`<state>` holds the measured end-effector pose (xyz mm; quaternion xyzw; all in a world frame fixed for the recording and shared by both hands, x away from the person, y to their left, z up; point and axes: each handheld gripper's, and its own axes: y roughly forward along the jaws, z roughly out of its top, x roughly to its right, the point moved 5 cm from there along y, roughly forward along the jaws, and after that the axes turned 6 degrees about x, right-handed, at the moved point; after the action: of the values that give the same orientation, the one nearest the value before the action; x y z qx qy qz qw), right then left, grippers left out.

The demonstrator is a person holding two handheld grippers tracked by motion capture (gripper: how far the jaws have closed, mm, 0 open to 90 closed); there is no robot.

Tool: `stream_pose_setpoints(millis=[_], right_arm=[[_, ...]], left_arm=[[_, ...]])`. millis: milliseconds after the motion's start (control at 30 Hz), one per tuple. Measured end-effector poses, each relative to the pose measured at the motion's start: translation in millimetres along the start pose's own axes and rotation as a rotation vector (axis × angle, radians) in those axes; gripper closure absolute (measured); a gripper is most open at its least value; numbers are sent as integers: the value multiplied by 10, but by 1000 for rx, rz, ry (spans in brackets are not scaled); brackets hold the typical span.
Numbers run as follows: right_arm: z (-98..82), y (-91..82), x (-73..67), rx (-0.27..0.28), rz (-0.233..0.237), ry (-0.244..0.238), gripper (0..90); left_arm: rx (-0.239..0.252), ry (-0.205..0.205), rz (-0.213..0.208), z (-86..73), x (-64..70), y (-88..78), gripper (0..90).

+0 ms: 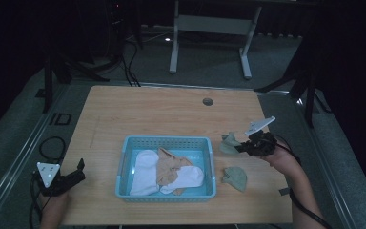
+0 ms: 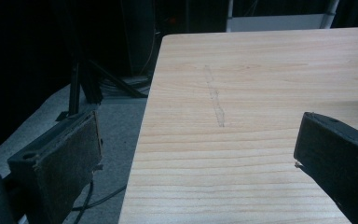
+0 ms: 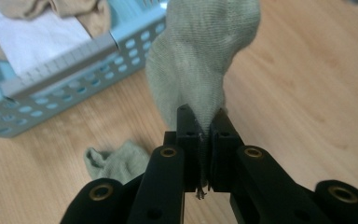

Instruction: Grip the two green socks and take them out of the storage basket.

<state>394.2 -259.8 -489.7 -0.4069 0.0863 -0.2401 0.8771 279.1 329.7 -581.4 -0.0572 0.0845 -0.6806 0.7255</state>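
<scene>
A light blue plastic basket (image 1: 126, 164) sits on the wooden table and holds white socks (image 1: 145, 171) and a tan sock (image 1: 169, 169). My right gripper (image 1: 242, 147) is shut on a grey-green sock (image 1: 228, 143) just right of the basket; in the right gripper view this sock (image 3: 200, 56) rises from between the jaws at my right gripper (image 3: 204, 122). A second grey-green sock (image 1: 235, 177) lies on the table nearer the front, also seen as a small sock (image 3: 116, 161) below the basket (image 3: 70, 79). My left gripper (image 1: 80, 169) rests open at the table's front left corner, empty (image 2: 196, 154).
The table (image 1: 171, 114) has a round cable hole (image 1: 208, 101) near its far edge. In the left gripper view the table's left edge (image 2: 142, 140) drops to grey floor with cables. Another table's white frame (image 1: 209, 28) stands behind.
</scene>
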Motion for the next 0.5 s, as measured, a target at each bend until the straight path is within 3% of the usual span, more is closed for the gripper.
stream_pose_setpoints(millis=[400, 500], right_arm=[[-343, 221, 69, -34, 9, 78, 850], [-413, 253, 84, -44, 8, 102, 795]], left_arm=[[2, 1, -1, 0, 0, 0, 4], [2, 0, -1, 0, 0, 0, 4]])
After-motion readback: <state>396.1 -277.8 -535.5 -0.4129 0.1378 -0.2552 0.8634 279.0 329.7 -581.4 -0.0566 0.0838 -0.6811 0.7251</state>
